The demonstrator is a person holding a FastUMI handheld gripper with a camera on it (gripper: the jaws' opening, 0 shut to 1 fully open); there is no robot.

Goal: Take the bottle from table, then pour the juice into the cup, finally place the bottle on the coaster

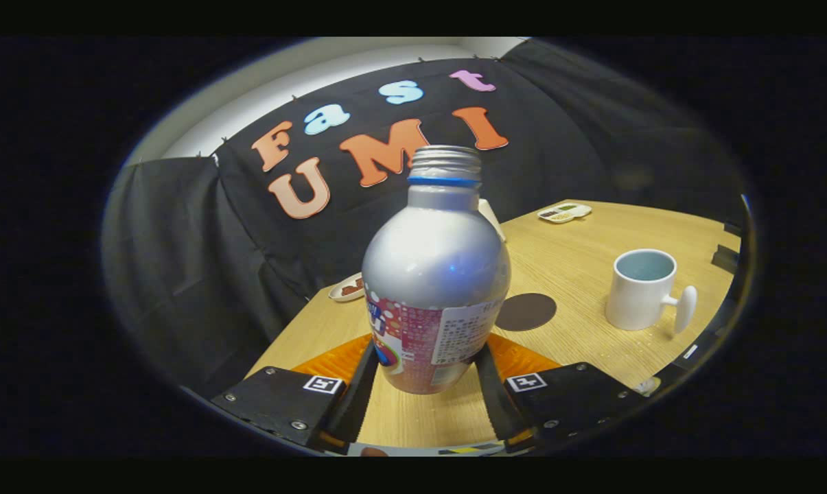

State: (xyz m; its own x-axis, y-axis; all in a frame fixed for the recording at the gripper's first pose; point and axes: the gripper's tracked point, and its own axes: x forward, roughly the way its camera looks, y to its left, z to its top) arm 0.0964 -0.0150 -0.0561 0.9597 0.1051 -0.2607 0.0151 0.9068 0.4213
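Observation:
A silver bottle (435, 274) with a pink label and an uncapped threaded neck stands upright between my two fingers, lifted a little above the wooden table (578, 254). My gripper (427, 367) is shut on its lower body, one finger pressing on each side. A round dark coaster (526, 311) lies on the table just right of the bottle. Further right stands a white cup (641, 288), its handle pointing right and its inside showing pale blue.
A small dish (348, 288) sits near the table's left edge behind the bottle. A flat white tray (564, 213) with small items lies at the far side. A white object (492, 216) peeks out behind the bottle's shoulder. Black cloth walls surround the table.

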